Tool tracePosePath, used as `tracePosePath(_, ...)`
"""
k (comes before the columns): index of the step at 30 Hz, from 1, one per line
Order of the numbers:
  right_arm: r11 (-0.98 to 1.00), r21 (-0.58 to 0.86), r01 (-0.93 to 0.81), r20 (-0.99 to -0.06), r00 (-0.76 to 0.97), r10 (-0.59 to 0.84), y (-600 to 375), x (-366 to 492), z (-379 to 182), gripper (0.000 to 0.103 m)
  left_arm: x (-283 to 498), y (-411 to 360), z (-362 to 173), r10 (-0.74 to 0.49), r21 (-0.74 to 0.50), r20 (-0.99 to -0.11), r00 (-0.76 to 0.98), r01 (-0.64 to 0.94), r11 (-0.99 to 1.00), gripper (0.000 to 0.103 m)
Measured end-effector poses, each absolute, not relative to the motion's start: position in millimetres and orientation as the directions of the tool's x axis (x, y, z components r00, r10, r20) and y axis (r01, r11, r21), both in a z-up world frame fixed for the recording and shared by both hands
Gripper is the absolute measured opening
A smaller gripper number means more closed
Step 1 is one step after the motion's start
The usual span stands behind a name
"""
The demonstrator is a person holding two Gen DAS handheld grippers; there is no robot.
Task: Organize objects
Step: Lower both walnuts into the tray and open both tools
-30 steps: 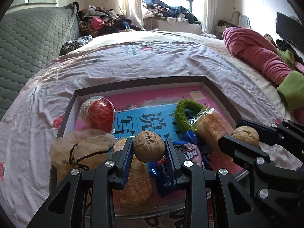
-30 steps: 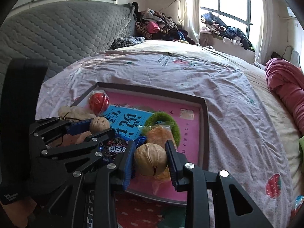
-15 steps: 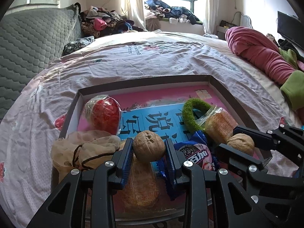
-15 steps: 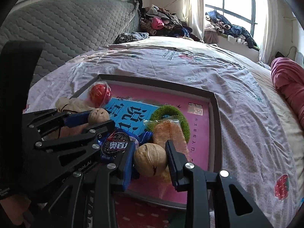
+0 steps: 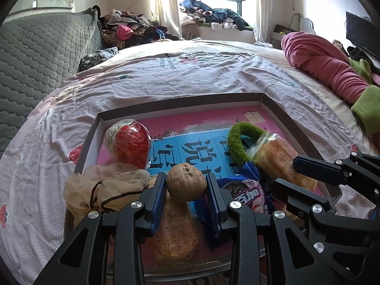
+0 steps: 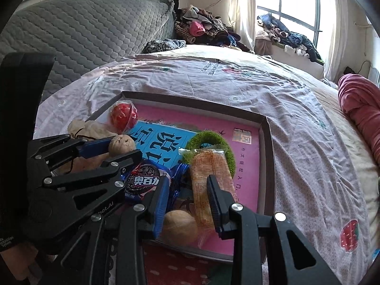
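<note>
Left claw (image 5: 186, 187): keeps its grip on a walnut (image 5: 186, 184) above the box (image 5: 180, 101).
Right claw (image 6: 187, 196): its walnut (image 6: 179, 227) has slipped down; it now lies below the parted pads, released.
Meaning: one nut placed in the box, one pending.

Bed (image 5: 190, 76) under a pale pink printed sheet, grey quilted headboard (image 5: 40, 54) on the left. Clothes heap (image 5: 133, 29) in the far corner, more on the window sill (image 5: 213, 17) — curtains (image 5: 163, 2) either side. Rolled pink blanket (image 5: 325, 64) on the right, dark screen (image 5: 361, 35) behind it.
</note>
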State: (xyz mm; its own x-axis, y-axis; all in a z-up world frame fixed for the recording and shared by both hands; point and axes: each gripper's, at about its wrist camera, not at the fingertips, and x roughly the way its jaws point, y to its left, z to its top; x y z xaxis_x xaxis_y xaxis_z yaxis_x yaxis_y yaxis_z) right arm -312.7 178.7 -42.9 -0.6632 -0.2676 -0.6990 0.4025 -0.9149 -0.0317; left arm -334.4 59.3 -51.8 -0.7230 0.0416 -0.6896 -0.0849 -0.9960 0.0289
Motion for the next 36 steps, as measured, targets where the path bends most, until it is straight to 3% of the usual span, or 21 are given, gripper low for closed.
tracePosePath(6,-0.915,-0.035,0.402,-0.7,-0.663,-0.265,178.3,-311.7,-43.3,0.033,-333.7,57.3,-52.0,0.033,0.036,-0.688,-0.725,-0.08,-0.996,0.042)
tracePosePath(36,-0.925,-0.035,0.378,-0.687,-0.682,-0.252,185.2,-309.4,-33.2,0.037,-331.2,55.0,-46.8,0.027,0.033,-0.677,-0.736,-0.066,-0.997,0.057)
